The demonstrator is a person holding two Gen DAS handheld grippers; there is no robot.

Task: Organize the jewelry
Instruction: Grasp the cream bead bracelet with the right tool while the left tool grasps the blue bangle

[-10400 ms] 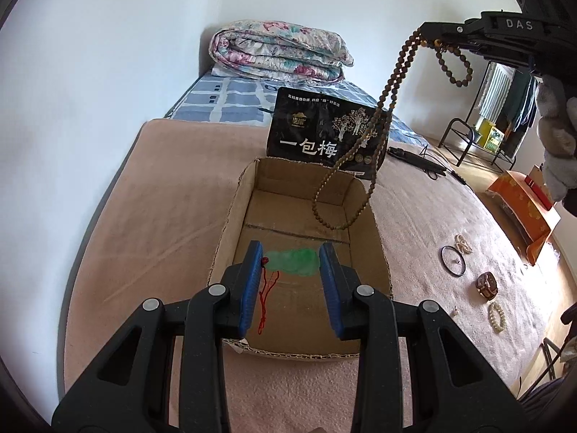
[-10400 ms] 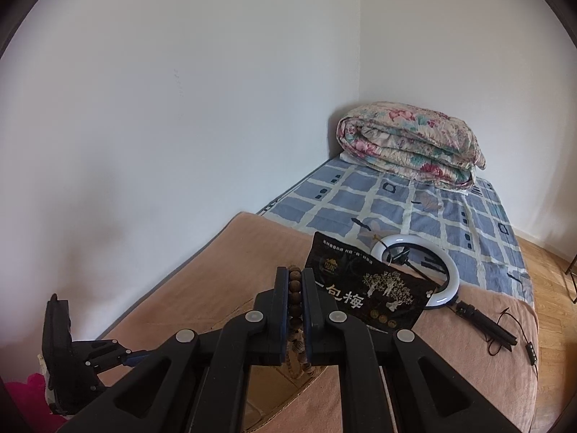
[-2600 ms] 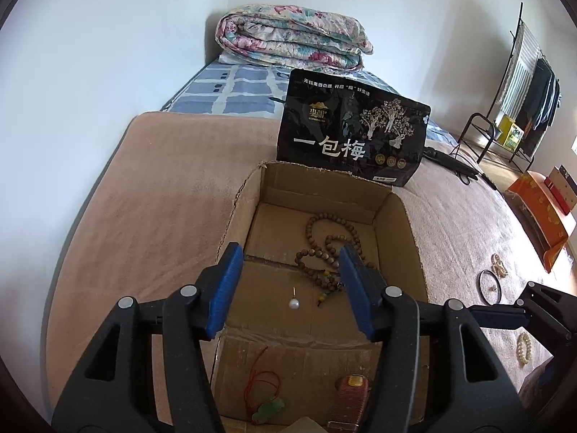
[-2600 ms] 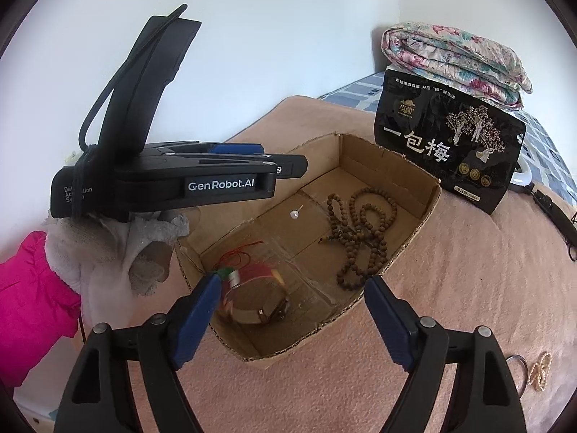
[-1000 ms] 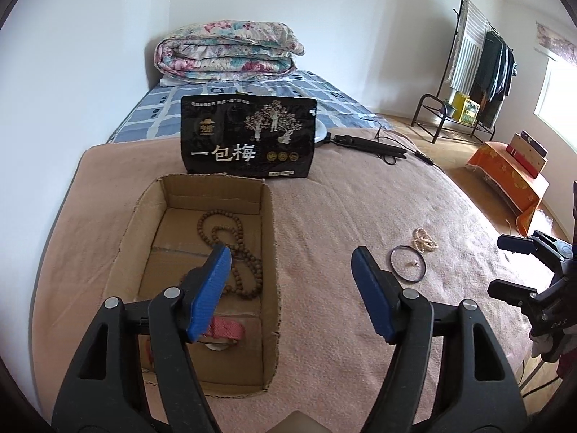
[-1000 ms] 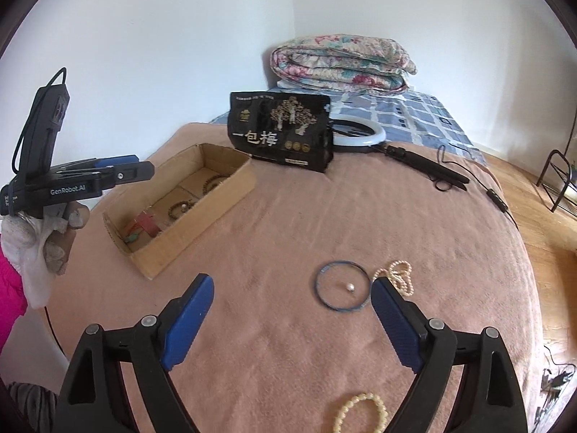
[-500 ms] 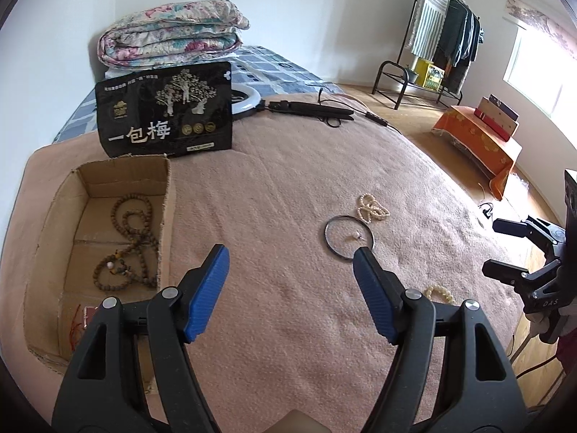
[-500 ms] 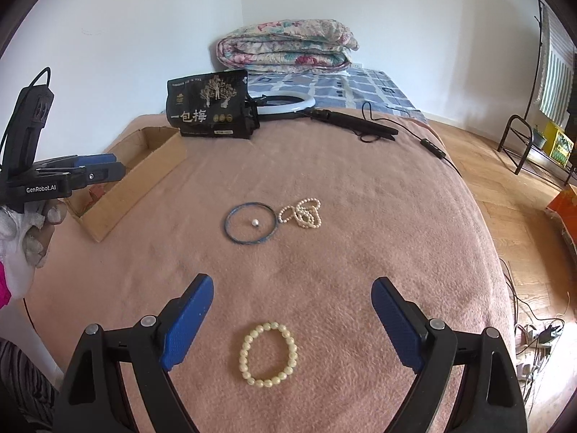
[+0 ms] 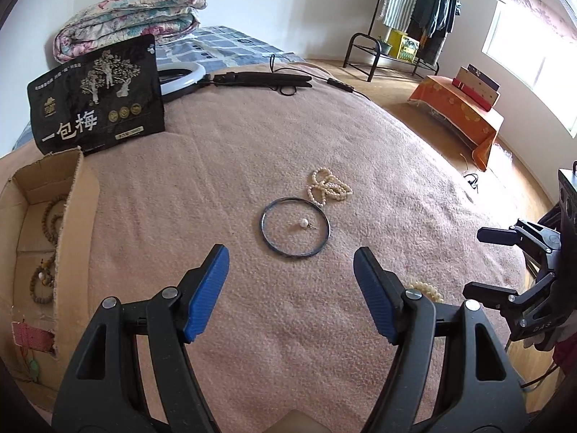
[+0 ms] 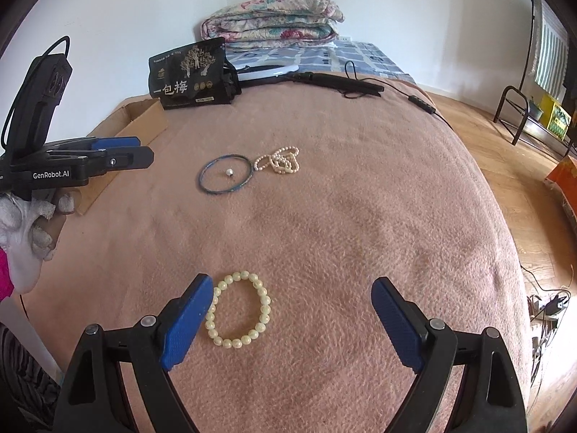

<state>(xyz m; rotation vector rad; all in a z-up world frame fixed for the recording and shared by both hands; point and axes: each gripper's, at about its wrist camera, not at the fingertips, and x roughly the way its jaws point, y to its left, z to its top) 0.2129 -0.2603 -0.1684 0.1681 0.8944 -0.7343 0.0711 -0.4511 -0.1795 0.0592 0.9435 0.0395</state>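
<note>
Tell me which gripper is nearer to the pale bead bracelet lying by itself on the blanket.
Right. The right gripper frames the bead bracelet, open. The left gripper faces the blue bangle farther off.

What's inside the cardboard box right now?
In the left wrist view the cardboard box holds brown wooden prayer beads, a small pearl among them, and a red-patterned item at its near end. The box wall and frame edge hide the rest.
</note>
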